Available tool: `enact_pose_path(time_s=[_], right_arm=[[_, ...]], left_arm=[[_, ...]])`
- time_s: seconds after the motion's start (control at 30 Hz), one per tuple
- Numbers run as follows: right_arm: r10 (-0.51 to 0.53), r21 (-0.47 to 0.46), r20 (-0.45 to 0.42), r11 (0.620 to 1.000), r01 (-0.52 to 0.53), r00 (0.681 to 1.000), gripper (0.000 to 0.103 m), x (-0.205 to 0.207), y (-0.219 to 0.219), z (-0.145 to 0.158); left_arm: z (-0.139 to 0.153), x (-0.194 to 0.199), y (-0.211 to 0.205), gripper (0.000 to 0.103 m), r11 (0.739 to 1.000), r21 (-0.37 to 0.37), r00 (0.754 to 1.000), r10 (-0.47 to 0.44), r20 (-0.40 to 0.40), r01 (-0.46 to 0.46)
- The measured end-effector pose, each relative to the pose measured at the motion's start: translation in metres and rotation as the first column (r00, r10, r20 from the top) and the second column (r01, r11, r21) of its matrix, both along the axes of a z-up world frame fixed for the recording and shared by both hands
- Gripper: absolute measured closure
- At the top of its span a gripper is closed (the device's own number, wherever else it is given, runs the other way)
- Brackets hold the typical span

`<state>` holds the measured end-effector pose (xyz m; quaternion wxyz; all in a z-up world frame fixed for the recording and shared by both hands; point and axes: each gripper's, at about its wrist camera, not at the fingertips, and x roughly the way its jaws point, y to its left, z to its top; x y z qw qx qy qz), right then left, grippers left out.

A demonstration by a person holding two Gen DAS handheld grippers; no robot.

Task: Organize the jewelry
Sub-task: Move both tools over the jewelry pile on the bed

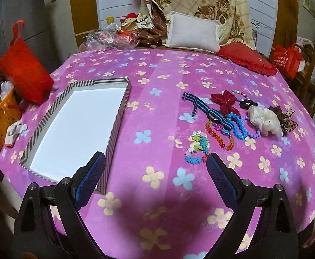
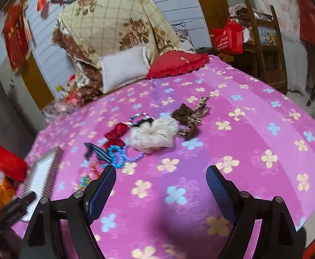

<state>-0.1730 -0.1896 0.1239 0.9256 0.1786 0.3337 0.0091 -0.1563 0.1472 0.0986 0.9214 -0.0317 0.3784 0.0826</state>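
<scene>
We are holding the left gripper (image 1: 155, 161) wide open over the pink flowered blanket (image 1: 157, 75), gripping nothing; its left finger is sitting just over the near corner of the striped box (image 1: 123, 101), white inside. The right gripper (image 2: 160, 174) is also hanging wide open with nothing in it, above bare blanket. The jewelry is lying in a loose cluster on the blanket, right of the box: a striped-band watch (image 1: 202, 108), red bow (image 1: 224, 101), blue bead bracelet (image 1: 235, 125), multicolor bead bracelet (image 1: 220, 133), flower bracelet (image 1: 197, 149), cream scrunchie (image 1: 264, 120), leopard bow (image 1: 287, 123). The right view is blurring.
</scene>
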Motion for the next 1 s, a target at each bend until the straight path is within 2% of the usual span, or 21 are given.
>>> enact_pose_path(time_s=[0.07,0.13,0.27,0.47,0.63,0.73,0.8,0.9,1.0], right_arm=[[0.013,0.032,0.001,0.999,-0.013,1.0,0.019,-0.002,-0.001,0.001],[0.032,0.026,-0.018,0.999,-0.032,0.999,0.019,0.0,0.003,-0.001],[0.045,-0.091,-0.063,0.995,-0.05,0.997,0.019,0.007,0.015,-0.015],[0.077,-0.178,-0.132,0.979,-0.1,0.988,0.019,0.021,0.023,-0.047],[0.083,-0.214,-0.154,0.97,-0.115,0.985,0.019,0.033,0.028,-0.064],[0.08,-0.217,-0.161,0.969,-0.115,0.984,0.019,0.04,0.028,-0.071],[0.088,-0.211,-0.173,0.97,-0.124,0.981,0.019,0.045,0.025,-0.075],[0.104,-0.211,-0.189,0.967,-0.144,0.976,0.019,0.053,0.025,-0.078],[0.125,-0.212,-0.194,0.963,-0.166,0.973,0.019,0.065,0.023,-0.078]], left_arm=[[0.002,0.0,-0.004,0.008,1.0,-0.001,1.0,0.007,-0.003,-0.007],[-0.003,0.0,-0.002,0.008,1.0,-0.006,1.0,0.005,-0.014,-0.005],[-0.018,0.006,-0.001,0.008,0.999,-0.031,0.998,-0.007,-0.061,0.005],[-0.043,0.018,-0.004,0.008,0.999,-0.046,0.992,-0.034,-0.125,0.028],[-0.055,0.034,-0.015,0.024,0.993,-0.076,0.979,-0.103,-0.178,0.09],[-0.059,0.049,-0.02,0.037,0.981,-0.137,0.965,-0.166,-0.204,0.139],[-0.058,0.061,-0.022,0.037,0.972,-0.162,0.961,-0.201,-0.192,0.171],[-0.055,0.079,-0.031,0.037,0.968,-0.138,0.958,-0.233,-0.17,0.211],[-0.061,0.099,-0.037,0.037,0.963,-0.126,0.946,-0.26,-0.193,0.239]])
